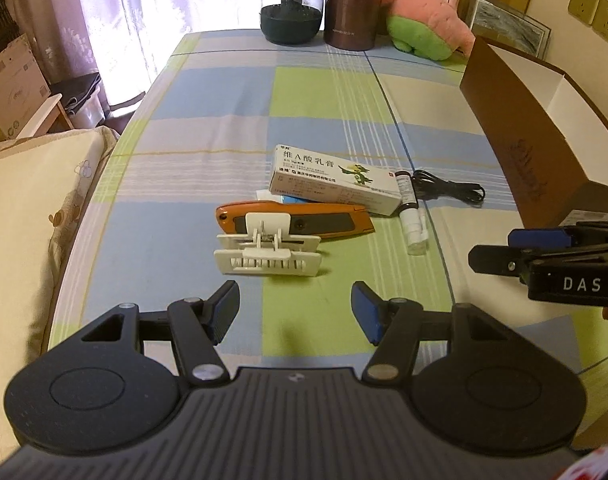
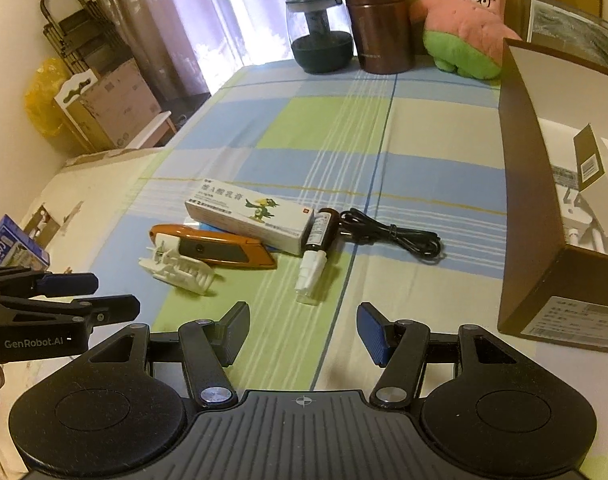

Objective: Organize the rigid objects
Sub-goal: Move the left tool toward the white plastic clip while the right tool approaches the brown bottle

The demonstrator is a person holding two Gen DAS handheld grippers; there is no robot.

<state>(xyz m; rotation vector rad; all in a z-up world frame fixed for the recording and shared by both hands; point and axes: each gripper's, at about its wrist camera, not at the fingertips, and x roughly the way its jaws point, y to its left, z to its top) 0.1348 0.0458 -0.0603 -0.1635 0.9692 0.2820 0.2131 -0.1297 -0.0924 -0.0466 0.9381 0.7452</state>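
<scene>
A small heap lies mid-table: a white plastic clip (image 1: 269, 254) (image 2: 180, 270), an orange utility knife (image 1: 296, 222) (image 2: 212, 249), a white ointment carton (image 1: 336, 180) (image 2: 250, 216), a small spray bottle (image 1: 412, 216) (image 2: 316, 252) and a coiled black cable (image 1: 452, 190) (image 2: 392, 234). My left gripper (image 1: 295, 312) hovers open just short of the clip, nothing between its fingers. My right gripper (image 2: 303, 332) is open too, empty, near the spray bottle. Each gripper shows at the edge of the other's view. A brown open box (image 1: 544, 152) (image 2: 544, 216) stands at the right.
At the table's far end stand a dark glass jar (image 1: 291, 8), a brown canister (image 1: 354, 4) and a pink star plush (image 1: 428, 12). The box holds a few white packages (image 2: 596, 184). A cushion (image 1: 28, 216) lies left; cardboard boxes (image 2: 112, 104) sit on the floor.
</scene>
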